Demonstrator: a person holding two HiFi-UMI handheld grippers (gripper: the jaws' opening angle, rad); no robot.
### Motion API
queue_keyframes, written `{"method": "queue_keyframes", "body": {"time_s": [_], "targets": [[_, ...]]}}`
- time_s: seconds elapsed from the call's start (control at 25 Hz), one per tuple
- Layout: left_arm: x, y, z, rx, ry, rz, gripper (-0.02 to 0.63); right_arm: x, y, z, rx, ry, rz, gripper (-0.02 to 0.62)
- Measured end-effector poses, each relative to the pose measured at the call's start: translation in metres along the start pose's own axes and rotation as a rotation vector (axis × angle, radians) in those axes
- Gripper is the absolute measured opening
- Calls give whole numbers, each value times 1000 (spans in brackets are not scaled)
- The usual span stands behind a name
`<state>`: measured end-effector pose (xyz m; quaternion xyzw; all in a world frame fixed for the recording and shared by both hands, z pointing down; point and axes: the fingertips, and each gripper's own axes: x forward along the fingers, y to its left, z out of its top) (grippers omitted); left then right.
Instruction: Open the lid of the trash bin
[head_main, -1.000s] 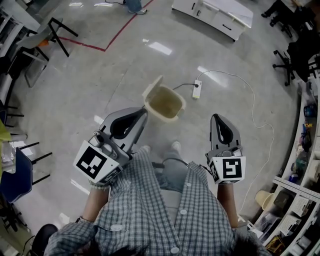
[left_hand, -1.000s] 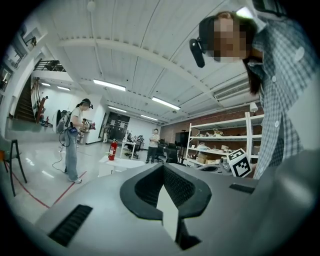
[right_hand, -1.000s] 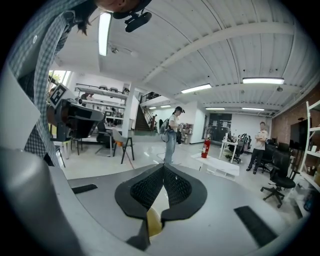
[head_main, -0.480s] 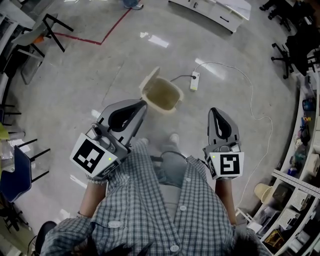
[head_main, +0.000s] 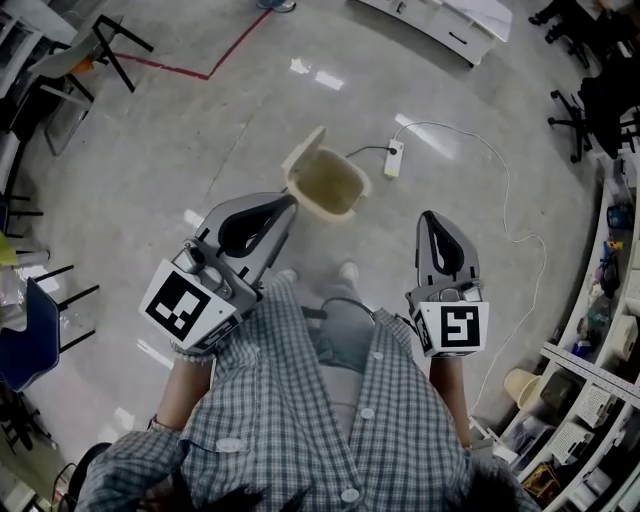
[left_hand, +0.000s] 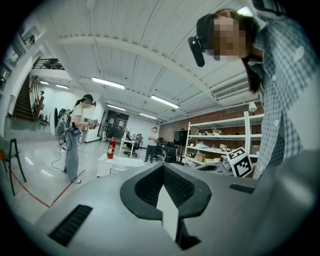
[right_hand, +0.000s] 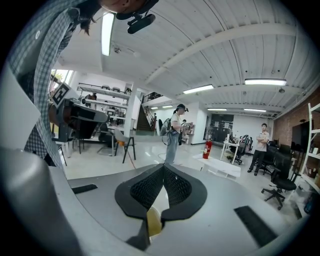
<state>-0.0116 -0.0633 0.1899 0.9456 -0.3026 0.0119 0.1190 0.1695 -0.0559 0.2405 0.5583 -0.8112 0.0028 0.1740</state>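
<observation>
Beige bin (head_main: 325, 185) just beyond left tongs (head_main: 288, 203)

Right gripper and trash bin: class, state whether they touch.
Apart. Head view shows bare floor between the right gripper and the trash bin.

Checked grey shirt (head_main: 300, 430) with pale buttons, grey trousers (head_main: 345, 340), white shoes (head_main: 350, 270). Grey left gripper (head_main: 290, 203) and right gripper (head_main: 432, 217), black jaw pads (right_hand: 145, 191), black-and-white marker cubes (head_main: 190, 310).

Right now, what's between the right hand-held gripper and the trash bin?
Just bare floor between the right hand-held gripper and the trash bin, seen in the head view. The power strip lies farther away.
</observation>
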Motion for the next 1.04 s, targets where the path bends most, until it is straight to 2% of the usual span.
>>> {"method": "queue_keyframes", "body": {"time_s": [0.2,0.36,0.56,0.76,1.04], "targets": [[0,0,3,11,-32,-2,-2,0,-1,0,7,-4,-2,20],[0,-1,-1,5,-5,-4,-2,0,1,-1,5,-5,-1,20],[1,-5,3,16,-31,-19,-2,-2,1,-2,15,-1,-6,20],[2,-10,-2,2,9,-21,-2,-4,2,-4,14,19,-1,20],[0,-9,-4,-4,16,-19,-2,-2,5,-3,6,20,12,20]]}}
